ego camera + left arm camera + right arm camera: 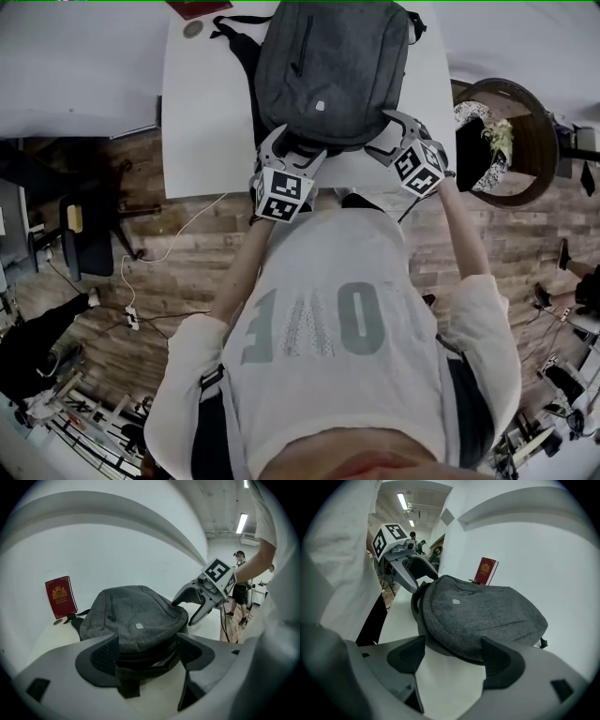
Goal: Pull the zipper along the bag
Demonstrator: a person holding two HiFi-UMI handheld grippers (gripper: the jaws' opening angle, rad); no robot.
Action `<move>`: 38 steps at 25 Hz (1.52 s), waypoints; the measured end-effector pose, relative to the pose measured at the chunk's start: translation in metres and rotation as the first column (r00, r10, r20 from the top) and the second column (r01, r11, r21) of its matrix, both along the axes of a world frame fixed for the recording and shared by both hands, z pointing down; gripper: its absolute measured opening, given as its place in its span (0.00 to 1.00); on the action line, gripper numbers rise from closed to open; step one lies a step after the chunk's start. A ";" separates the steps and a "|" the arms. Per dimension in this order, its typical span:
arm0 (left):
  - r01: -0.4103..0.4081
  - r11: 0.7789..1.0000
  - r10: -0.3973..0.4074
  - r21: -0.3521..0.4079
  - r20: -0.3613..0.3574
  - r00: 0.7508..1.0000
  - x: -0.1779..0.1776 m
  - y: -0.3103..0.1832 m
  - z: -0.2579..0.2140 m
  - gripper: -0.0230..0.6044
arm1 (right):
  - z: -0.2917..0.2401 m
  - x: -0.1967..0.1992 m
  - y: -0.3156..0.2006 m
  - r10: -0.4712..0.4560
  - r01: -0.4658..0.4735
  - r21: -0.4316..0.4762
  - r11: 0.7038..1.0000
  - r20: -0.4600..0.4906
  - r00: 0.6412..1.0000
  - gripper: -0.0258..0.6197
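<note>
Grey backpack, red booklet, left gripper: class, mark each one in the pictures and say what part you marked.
Grey backpack [333,66]: head view, middle of its front panel.
Red booklet [61,596]: left gripper view, centre of its cover.
Left gripper [147,651]: left gripper view, midway between its open jaws.

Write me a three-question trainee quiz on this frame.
1. True or false: the left gripper and the right gripper both have their jaws apart.
2. The red booklet is: A. beyond the bag; B. on top of the bag; C. held in a gripper.
3. Fill in: the bag lies on a white ___.
Key: 1 true; 2 A; 3 table.
</note>
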State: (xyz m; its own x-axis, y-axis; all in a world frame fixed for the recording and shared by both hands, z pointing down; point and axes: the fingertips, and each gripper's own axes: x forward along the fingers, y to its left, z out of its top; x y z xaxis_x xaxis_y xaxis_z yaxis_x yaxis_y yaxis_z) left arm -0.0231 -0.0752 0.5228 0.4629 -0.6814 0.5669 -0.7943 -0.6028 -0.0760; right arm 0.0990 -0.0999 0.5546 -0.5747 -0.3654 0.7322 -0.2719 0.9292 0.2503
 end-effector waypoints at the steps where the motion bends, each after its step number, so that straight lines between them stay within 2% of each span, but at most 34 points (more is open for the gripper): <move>1: -0.007 1.000 0.006 0.005 0.025 1.000 -0.001 0.001 0.004 0.60 | 0.002 -0.001 -0.002 -0.004 0.004 -0.009 1.000 -0.002 1.000 0.61; 4: -0.057 0.998 0.054 0.023 0.131 0.990 -0.003 0.003 0.014 0.60 | 0.006 -0.003 -0.006 -0.002 0.002 -0.043 0.999 0.001 1.000 0.61; 8: -0.050 0.998 0.046 0.025 0.154 0.987 -0.013 0.004 0.017 0.60 | 0.011 -0.009 0.000 -0.031 0.029 -0.085 0.996 -0.019 0.999 0.61; 10: -0.014 0.999 0.008 0.030 0.164 0.986 -0.026 0.002 0.018 0.60 | 0.012 -0.018 0.008 -0.067 0.063 -0.107 0.992 -0.037 0.997 0.61; 12: 0.055 0.998 -0.055 0.003 0.137 0.989 -0.049 -0.001 0.023 0.60 | 0.014 -0.030 0.018 -0.114 0.106 -0.116 0.988 -0.059 0.992 0.61; 14: 0.171 0.982 -0.169 -0.084 0.031 0.985 -0.081 -0.004 0.032 0.62 | 0.017 -0.047 0.027 -0.156 0.147 -0.115 0.982 -0.072 0.985 0.61; 16: 0.268 0.952 -0.278 -0.149 -0.052 0.959 -0.113 -0.007 0.039 0.65 | 0.017 -0.066 0.034 -0.173 0.165 -0.125 0.978 -0.057 0.983 0.61; 17: 0.290 0.946 -0.300 -0.146 -0.051 0.953 -0.126 -0.009 0.038 0.65 | 0.017 -0.076 0.036 -0.173 0.165 -0.136 0.977 -0.045 0.984 0.61; 22: 0.294 0.954 -0.289 -0.061 0.080 0.954 -0.169 -0.030 0.033 0.65 | 0.015 -0.120 0.042 -0.178 0.172 -0.172 0.970 -0.017 0.984 0.61; 25: 0.305 0.951 -0.298 -0.051 0.111 0.948 -0.187 -0.045 0.036 0.65 | 0.019 -0.140 0.034 -0.100 0.092 -0.164 0.982 -0.039 0.994 0.60; 27: 0.309 0.951 -0.300 -0.035 0.151 0.942 -0.195 -0.054 0.032 0.65 | 0.022 -0.150 0.026 -0.033 0.024 -0.110 0.994 -0.077 0.996 0.53; 30: 0.307 0.952 -0.300 0.001 0.218 0.929 -0.202 -0.063 0.019 0.65 | 0.022 -0.159 0.016 0.008 -0.011 -0.046 0.999 -0.082 0.997 0.45; 34: 0.278 0.958 -0.287 0.073 0.266 0.920 -0.198 -0.065 -0.005 0.65 | 0.018 -0.162 0.014 0.058 -0.058 -0.111 0.992 -0.010 0.998 0.45; 38: 0.285 0.950 -0.310 0.130 0.272 0.911 -0.195 -0.062 -0.029 0.65 | 0.000 -0.160 0.015 0.139 -0.120 -0.191 0.974 0.090 0.986 0.45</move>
